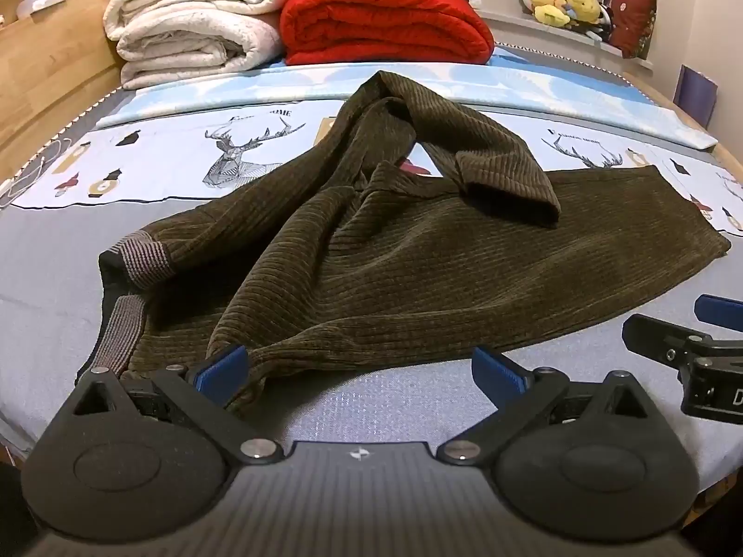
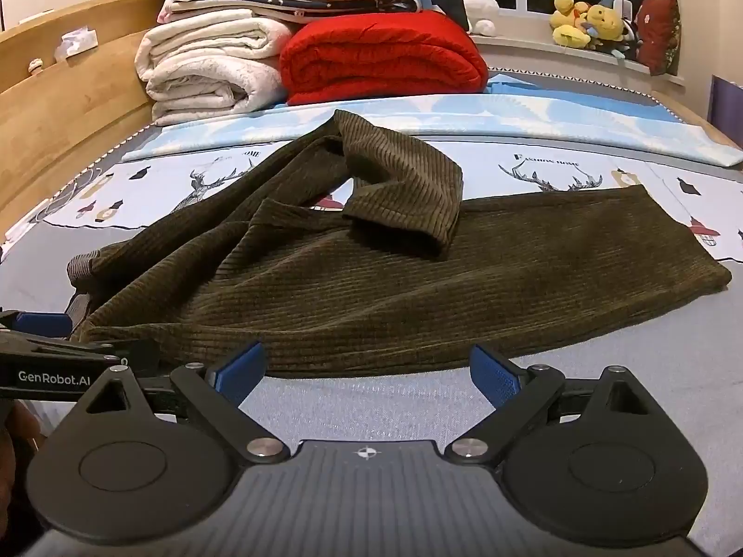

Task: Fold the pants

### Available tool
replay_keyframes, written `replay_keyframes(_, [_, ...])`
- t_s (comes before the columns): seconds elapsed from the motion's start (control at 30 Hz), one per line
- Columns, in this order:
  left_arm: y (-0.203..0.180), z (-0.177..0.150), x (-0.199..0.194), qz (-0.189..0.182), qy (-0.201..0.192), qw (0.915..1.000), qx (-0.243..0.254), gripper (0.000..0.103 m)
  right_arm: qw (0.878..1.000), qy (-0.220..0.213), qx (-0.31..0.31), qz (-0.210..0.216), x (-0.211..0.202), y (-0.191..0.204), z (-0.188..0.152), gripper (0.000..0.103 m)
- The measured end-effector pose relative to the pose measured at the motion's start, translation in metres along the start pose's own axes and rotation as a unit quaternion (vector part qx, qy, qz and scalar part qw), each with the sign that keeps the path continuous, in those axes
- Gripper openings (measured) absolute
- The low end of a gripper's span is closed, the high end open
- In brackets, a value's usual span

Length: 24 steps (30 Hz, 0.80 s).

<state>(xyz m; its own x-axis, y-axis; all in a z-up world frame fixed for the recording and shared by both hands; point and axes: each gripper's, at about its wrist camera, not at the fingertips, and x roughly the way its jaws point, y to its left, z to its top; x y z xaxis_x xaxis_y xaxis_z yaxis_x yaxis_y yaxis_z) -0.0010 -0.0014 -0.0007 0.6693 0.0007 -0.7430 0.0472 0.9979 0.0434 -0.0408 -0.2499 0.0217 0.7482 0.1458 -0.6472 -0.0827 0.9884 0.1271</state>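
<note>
One pair of brown corduroy pants point(image 1: 418, 250) on the bed, long axis running left-right along its near edge, waistband left, one leg flopped back over itself. Left gripper point(image 1: 360, 366) jaws released, one pad touching the near hem (nearer hand); right gripper point(image 2: 367, 371) released, just short. Two grippers

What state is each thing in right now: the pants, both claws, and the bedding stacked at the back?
pants: unfolded, rumpled, one leg doubled back over the other
left claw: open, at the pants' near edge, gripping nothing
right claw: open, just short of the pants' edge
red blanket: folded, lying on the bed
white blankets: folded and stacked
</note>
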Motion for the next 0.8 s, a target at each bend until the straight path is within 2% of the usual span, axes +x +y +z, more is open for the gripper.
replay_keyframes(0.8, [-0.0004, 0.0005, 0.0000, 0.000, -0.001, 1.0000, 0.000, 0.102, 1.000, -0.002, -0.003, 0.000, 0.0004, 0.0041, 0.0006, 0.095])
